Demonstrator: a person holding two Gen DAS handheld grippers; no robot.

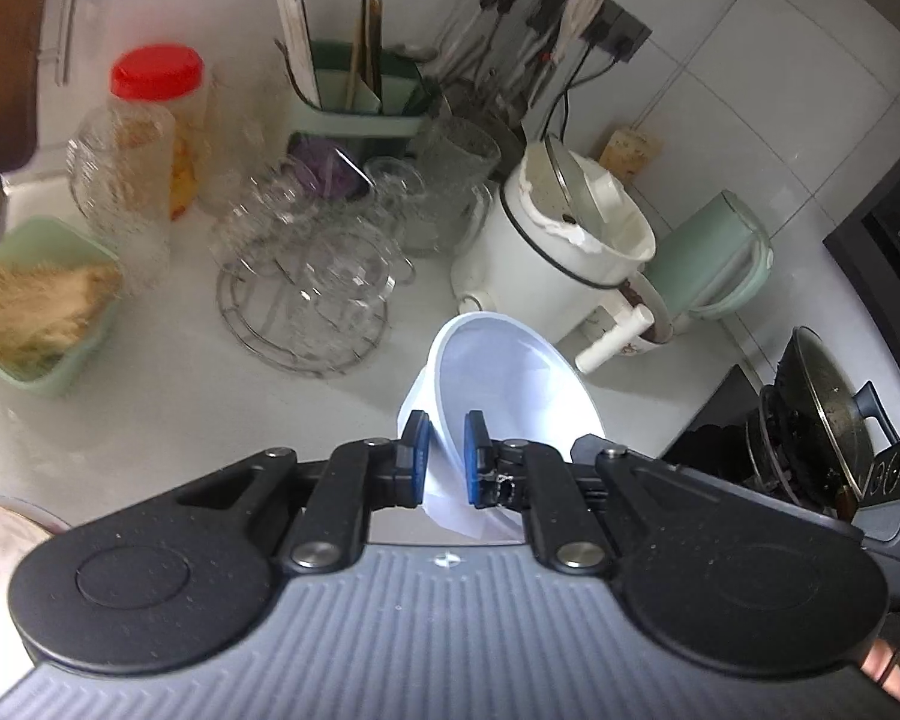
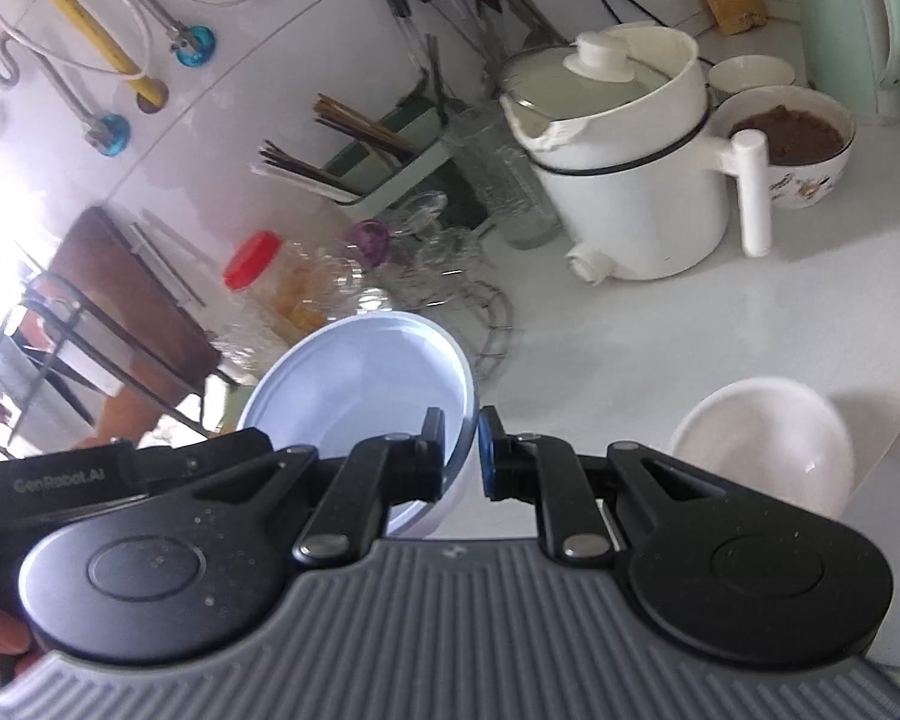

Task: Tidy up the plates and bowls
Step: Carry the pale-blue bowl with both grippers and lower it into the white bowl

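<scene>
In the left wrist view my left gripper (image 1: 447, 450) is shut on the rim of a pale blue-white bowl (image 1: 510, 384), which hangs tilted above the white counter (image 1: 168, 414). In the right wrist view my right gripper (image 2: 462, 450) is shut on the wall of a pale blue bowl (image 2: 360, 378), also held off the counter. The left gripper's black body (image 2: 90, 480) shows beside that bowl. I cannot tell whether both views show the same bowl. An empty white bowl (image 2: 762, 444) sits on the counter to the right.
A white electric pot (image 2: 630, 180), a bowl of brown food (image 2: 792, 138) and a green kettle (image 2: 852, 30) stand at the back. Glasses on a wire rack (image 1: 306, 276), a red-lidded jar (image 1: 162, 108), a chopstick holder (image 1: 354, 96) and a green tub (image 1: 42, 294) crowd the left. A stove with a pan (image 1: 822, 420) is at the right.
</scene>
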